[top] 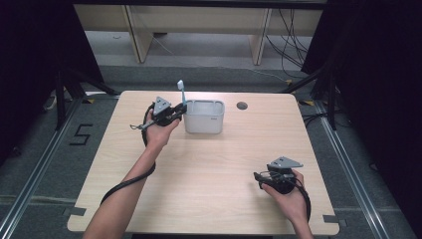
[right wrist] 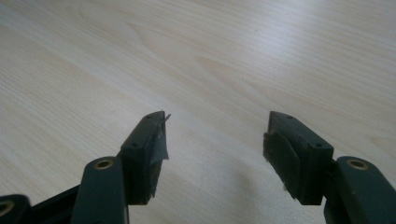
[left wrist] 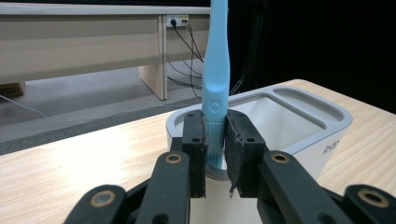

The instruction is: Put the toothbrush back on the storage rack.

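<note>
Left tongs (left wrist: 215, 149) clamped — right tongs (right wrist: 212, 149) spread wide.

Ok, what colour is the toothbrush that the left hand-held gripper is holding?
Light blue. The toothbrush shows best in the left gripper view, upright between the jaws.

A light wooden table in a dark-curtained bay on a grey floor.

The table (top: 209, 189) has a pale wood-grain top with rounded corners and a round cable hole (top: 242, 105) near its far edge. Black curtains (top: 378, 74) hang on both sides. The grey floor (top: 59, 154) carries metal rails (top: 348, 169) along each side and a painted "5" (top: 81, 134) at the left. Beyond stands a beige desk (top: 199, 25) with cables (top: 291, 40) trailing beside it and a wall socket (left wrist: 178, 20) under its top.
</note>
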Demonstrator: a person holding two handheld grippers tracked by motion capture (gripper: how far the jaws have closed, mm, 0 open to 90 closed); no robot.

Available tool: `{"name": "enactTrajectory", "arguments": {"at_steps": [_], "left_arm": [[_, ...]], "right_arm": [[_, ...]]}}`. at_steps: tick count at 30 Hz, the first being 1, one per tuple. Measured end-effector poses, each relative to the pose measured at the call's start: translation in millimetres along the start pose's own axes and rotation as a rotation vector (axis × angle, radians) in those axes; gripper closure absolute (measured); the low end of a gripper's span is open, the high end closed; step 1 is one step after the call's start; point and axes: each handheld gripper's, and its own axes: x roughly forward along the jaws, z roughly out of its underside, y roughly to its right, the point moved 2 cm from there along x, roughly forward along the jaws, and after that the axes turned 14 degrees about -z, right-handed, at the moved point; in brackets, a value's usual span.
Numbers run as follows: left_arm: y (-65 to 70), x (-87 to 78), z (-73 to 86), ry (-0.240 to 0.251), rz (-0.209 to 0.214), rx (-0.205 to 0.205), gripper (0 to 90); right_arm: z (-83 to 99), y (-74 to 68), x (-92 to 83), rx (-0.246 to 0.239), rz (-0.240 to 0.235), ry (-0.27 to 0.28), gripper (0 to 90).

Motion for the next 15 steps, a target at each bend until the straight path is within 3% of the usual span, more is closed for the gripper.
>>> {"name": "enactTrajectory", "arguments": {"at_steps": [15], "left_arm": [[0.7, 1.0, 2.2, -0.017, -0.001, 0.011, 77.7]], "right_arm": [[-0.3, 0.2, -0.4, 0.0, -0.001, 0.0, 39.3]]}}
